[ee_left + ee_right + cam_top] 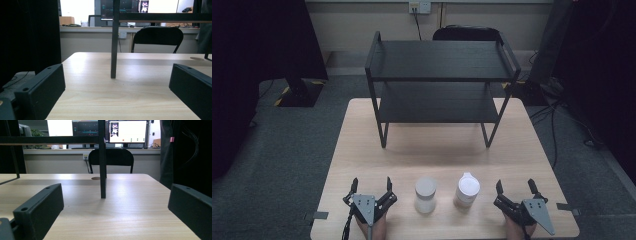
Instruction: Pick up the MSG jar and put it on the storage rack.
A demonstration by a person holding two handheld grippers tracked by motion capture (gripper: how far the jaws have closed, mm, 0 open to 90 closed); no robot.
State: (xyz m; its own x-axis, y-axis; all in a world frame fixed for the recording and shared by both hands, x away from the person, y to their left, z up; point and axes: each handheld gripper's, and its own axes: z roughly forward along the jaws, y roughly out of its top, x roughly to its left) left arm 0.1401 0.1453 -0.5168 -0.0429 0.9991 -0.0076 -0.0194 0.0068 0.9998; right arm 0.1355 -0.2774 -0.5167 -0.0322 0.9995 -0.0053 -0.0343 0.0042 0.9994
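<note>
A black two-tier shelf rack (439, 82) stands on the far half of the light wood table (362, 150). Two small white-capped containers sit near the front edge: a frosted jar (425, 194) and a bottle (467, 190) with a tabbed lid. My left gripper (371, 186) rests open at the front left, left of the jar, nothing between its jaws. My right gripper (517, 186) rests open at the front right, right of the bottle. In the left gripper view a rack leg (114, 42) rises ahead of the left gripper (116, 95); the right gripper view shows another leg (102, 160) ahead of the right gripper (115, 215).
A black chair (467, 33) stands behind the table, below a wall socket (419, 6). Dark panels flank both sides, and cables (562, 120) lie on the grey carpet at right. Bare tabletop lies between the rack and the containers.
</note>
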